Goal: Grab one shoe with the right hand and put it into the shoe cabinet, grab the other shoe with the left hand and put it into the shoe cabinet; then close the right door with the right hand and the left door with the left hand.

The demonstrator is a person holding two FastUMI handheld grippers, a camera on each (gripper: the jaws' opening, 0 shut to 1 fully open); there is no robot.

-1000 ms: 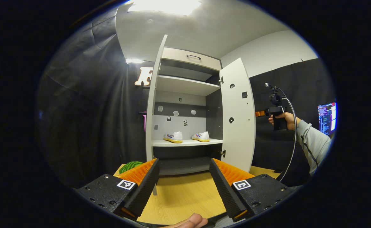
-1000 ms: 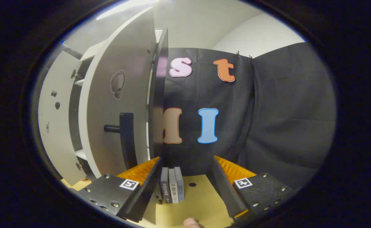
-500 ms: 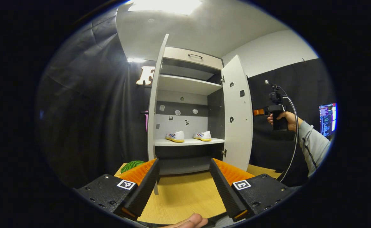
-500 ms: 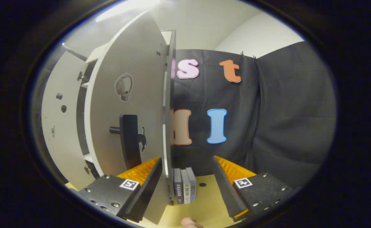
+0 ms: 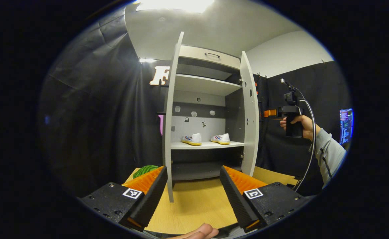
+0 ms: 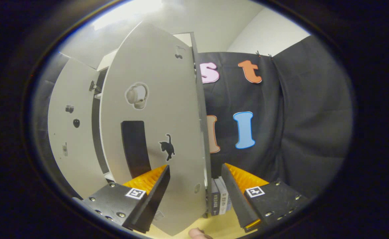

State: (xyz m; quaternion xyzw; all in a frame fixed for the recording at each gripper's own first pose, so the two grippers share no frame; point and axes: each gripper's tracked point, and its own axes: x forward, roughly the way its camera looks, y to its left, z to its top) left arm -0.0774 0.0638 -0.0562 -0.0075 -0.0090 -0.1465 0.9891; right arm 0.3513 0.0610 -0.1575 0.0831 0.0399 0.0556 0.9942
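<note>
Both my grippers spread wide, holding nothing.

My left gripper hangs over the wooden tabletop; the shoe cabinet stands at 12 o'clock, both white sneakers on its shelf, the left door edge-on. A green melon-like ball sits at 10. My right gripper faces the right door, its black handle at 11, upright books beyond the door.

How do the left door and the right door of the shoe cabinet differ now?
The left door stands near edge-on; the right door shows more of its inner face. The left door reaches lower in the left gripper view. The right gripper is behind the right door; the left door has none. Both are open.
</note>
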